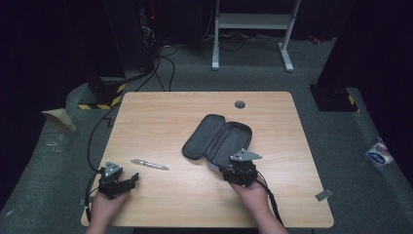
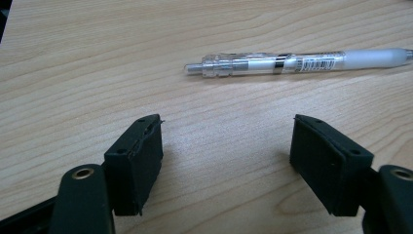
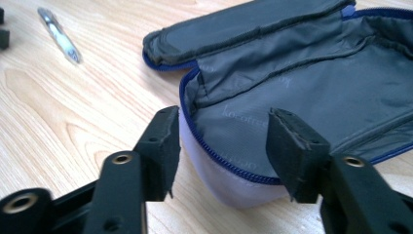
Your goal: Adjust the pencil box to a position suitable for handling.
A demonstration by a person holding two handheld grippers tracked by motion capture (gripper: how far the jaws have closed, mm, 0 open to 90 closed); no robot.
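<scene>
We see an open pencil case (image 1: 218,139) lying unzipped near the middle of the table (image 1: 165,117), its grey lining facing up. Our right gripper (image 1: 233,165) sits at the case's near end; in the right gripper view its jaws stand partly apart, straddling the zipped corner of the case (image 3: 272,97) with one jaw outside the wall and one over the lining, neither pad pressing on it. To the left, a clear pen (image 1: 149,165) lies flat on the wood, well apart from the case. Our left gripper (image 1: 127,181) rests near it, jaws wide with bare table between them and the pen (image 2: 297,62) just beyond the tips
</scene>
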